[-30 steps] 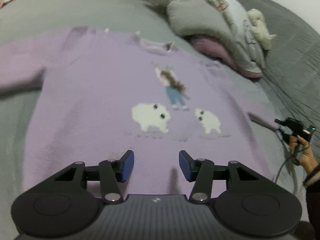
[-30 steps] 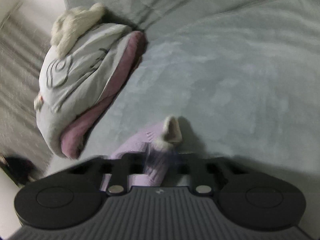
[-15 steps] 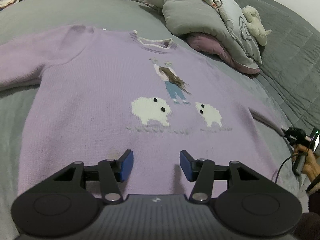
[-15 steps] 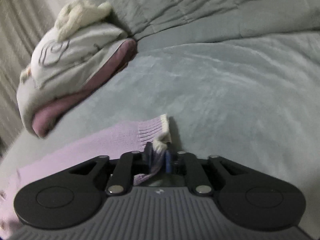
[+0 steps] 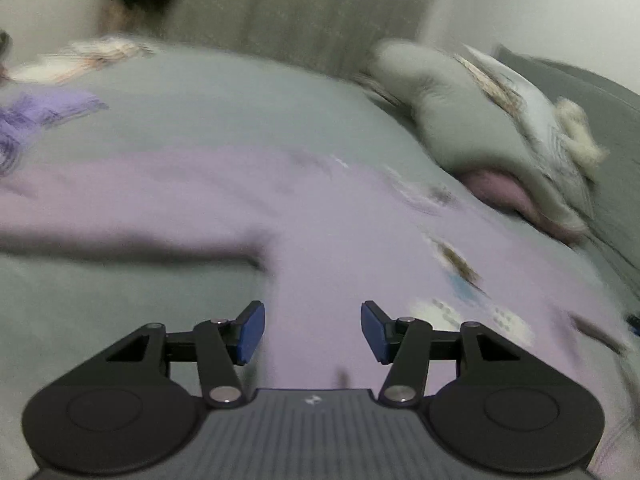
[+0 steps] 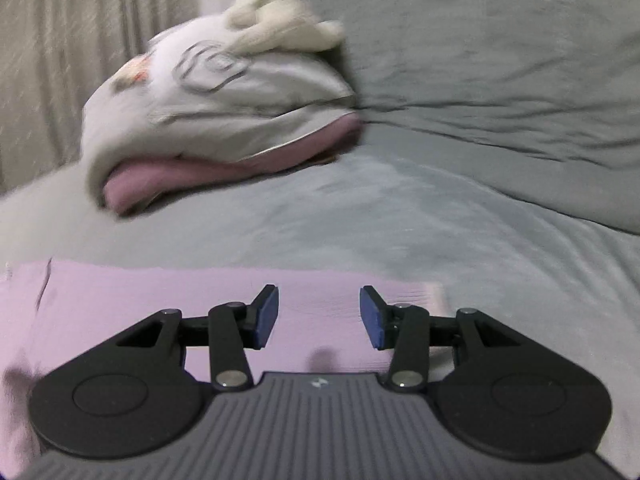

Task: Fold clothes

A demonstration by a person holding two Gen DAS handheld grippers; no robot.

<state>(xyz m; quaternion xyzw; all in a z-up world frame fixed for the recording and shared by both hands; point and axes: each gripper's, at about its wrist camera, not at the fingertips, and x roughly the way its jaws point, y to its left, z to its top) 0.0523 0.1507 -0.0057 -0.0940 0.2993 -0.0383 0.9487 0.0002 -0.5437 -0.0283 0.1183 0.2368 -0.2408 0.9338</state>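
Note:
A lilac sweater [image 5: 320, 232] with sheep and a girl knitted on it lies flat on the grey bed, blurred in the left wrist view. Its left sleeve [image 5: 100, 216] stretches out to the left. My left gripper [image 5: 312, 330] is open and empty above the sweater's left side, near the armpit. In the right wrist view the right sleeve [image 6: 200, 300] lies flat across the bed. My right gripper [image 6: 318, 316] is open and empty just above that sleeve, near its cuff [image 6: 432, 296].
A grey bed cover [image 6: 440, 216] lies under everything. A pile of grey and pink bedding [image 6: 224, 120] with a white plush toy [image 6: 280, 20] on top sits beyond the sweater, also in the left wrist view [image 5: 500, 140]. Purple patterned cloth [image 5: 36, 120] lies far left.
My right gripper has let go of the sleeve cuff and opened; the sleeve now lies flat. My left gripper has swung left and forward over the sweater, still open.

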